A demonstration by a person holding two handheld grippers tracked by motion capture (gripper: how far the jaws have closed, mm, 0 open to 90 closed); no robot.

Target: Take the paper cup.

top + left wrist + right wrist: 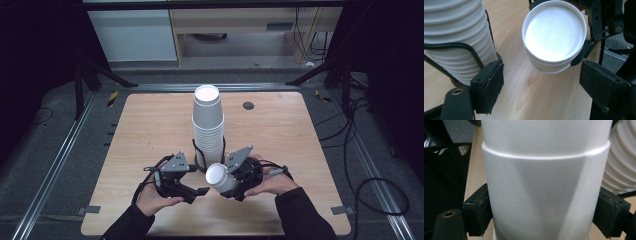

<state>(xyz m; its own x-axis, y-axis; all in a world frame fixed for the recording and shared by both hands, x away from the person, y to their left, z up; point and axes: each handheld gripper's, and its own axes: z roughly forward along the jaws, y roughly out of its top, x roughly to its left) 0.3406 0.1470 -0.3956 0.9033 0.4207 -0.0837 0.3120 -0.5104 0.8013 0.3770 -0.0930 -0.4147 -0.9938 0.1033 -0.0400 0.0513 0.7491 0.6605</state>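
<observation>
The cup [544, 195] is pinched across its wall by the right claw [235, 176], pads dented in, axis tipped with its white round end toward the left claw [196, 191]; that claw is spread and empty, just beside; the stack [208, 127] stands beyond, table edges well apart.

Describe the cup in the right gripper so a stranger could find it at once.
Start at the wooden table and find the tall stack of white paper cups at its middle. Just in front of the stack's foot, the right gripper clamps a white cup. Unlike the stacked cups, it is tilted, clear of the stack.
</observation>
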